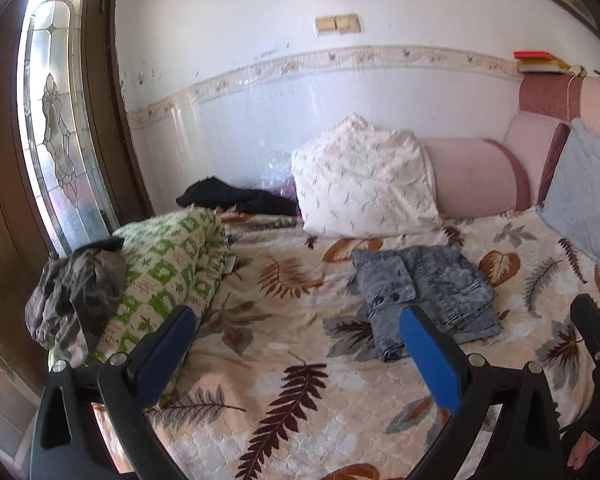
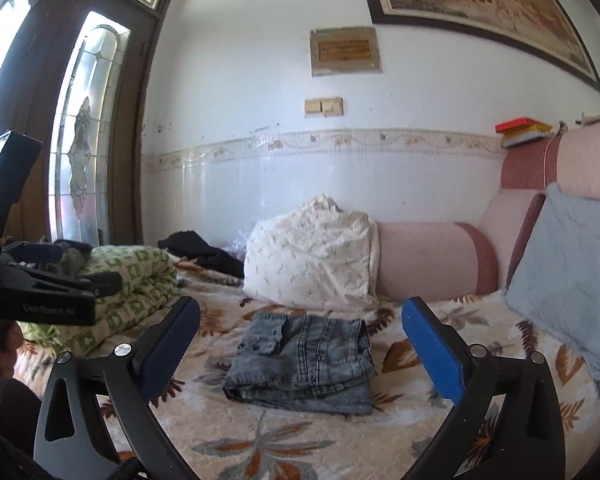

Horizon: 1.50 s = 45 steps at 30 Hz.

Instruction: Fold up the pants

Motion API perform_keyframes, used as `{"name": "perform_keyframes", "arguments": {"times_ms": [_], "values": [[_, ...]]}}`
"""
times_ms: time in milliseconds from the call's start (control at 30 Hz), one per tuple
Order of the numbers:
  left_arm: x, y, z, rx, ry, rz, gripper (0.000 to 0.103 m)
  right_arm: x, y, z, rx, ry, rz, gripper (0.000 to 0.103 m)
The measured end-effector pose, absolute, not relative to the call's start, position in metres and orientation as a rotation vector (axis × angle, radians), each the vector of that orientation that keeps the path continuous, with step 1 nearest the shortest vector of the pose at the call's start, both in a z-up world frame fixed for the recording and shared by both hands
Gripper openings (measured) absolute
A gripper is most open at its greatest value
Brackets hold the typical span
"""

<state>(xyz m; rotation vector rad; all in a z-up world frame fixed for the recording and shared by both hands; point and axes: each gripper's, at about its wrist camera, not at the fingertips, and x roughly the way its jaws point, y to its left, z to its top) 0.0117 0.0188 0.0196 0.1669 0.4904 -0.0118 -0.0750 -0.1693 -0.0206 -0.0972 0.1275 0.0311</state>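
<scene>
The right tongs (image 2: 300, 344) stand wide apart with nothing between the blue pads (image 2: 430, 350), hovering low and nearly level over the bed (image 2: 284, 444). Straight ahead of them, framed by the two fingers and clear of both, lie the grey denim pants (image 2: 304, 364), already folded into a squat stack with the thick folded edge facing these tongs and the longer side running across the view. The left tongs (image 1: 296, 344) are also spread and empty, tilted down at the leaf-print bedspread (image 1: 284, 400); from them the pants (image 1: 424, 292) sit off to the right, just past the right-hand pad (image 1: 430, 356), lying skew to their line. By my reading the right hand is the nearer and squarer to the bundle, so any last tidy or lift falls to it. The fold looks essentially done. A green patterned quilt (image 1: 168, 276) and a white pillow (image 1: 364, 184) lie well apart from the stack.
</scene>
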Motion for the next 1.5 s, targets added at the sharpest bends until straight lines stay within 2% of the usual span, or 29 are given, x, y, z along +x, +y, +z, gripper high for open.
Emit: {"name": "perform_keyframes", "arguments": {"times_ms": [333, 1500], "values": [[0.038, 0.01, -0.021, 0.196, 0.589, -0.009, 0.103, -0.043, -0.186, -0.059, -0.066, 0.29, -0.01, 0.102], [0.055, 0.013, -0.047, 0.17, 0.662, -0.033, 0.103, -0.032, -0.187, -0.068, -0.062, 0.342, -0.018, 0.102]]}}
